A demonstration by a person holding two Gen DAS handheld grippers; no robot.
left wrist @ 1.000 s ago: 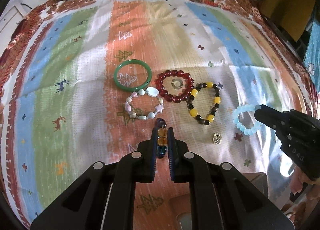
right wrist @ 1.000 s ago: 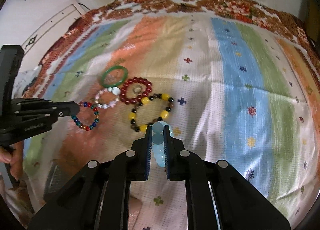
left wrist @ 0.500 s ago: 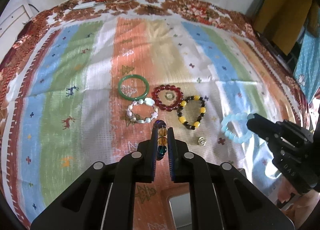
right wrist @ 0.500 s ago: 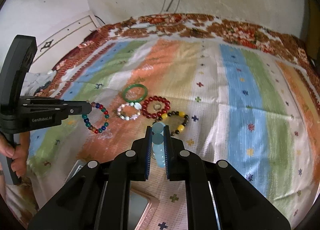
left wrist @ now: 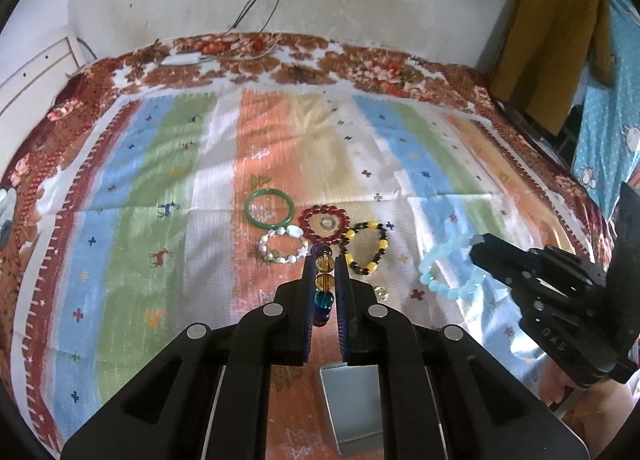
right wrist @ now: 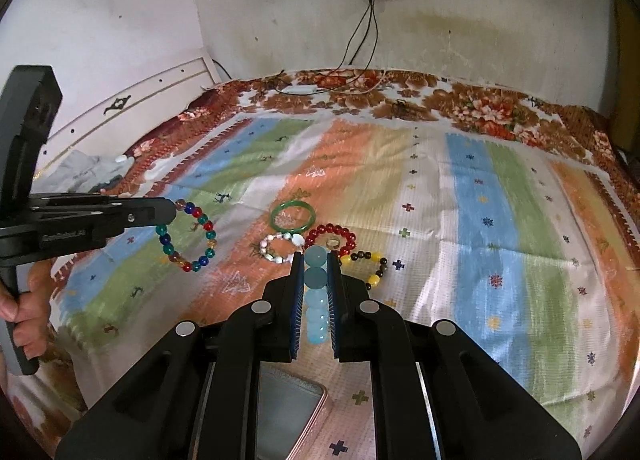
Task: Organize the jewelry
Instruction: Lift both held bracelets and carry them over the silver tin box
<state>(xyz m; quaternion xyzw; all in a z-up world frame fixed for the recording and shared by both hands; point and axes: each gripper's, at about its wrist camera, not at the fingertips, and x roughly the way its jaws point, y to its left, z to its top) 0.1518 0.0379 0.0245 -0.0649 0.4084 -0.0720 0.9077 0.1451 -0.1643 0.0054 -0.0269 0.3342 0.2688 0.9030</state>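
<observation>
Both grippers have risen higher above the striped bedspread point(left wrist: 132, 220): left gripper point(left wrist: 322, 260) clamps the multicoloured glass-bead bracelet point(right wrist: 188, 236), right gripper point(right wrist: 314, 260) clamps the pale blue bead bracelet point(left wrist: 448, 272), both lifted near the remaining bracelets.

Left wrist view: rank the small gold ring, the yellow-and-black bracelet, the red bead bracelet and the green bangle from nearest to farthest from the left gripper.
From the left gripper, which holds the multicolor bracelet:
1. Small gold ring, low on its right.
2. Yellow-and-black bracelet, ahead right.
3. Red bead bracelet, straight ahead.
4. Green bangle, farthest, ahead left.
</observation>
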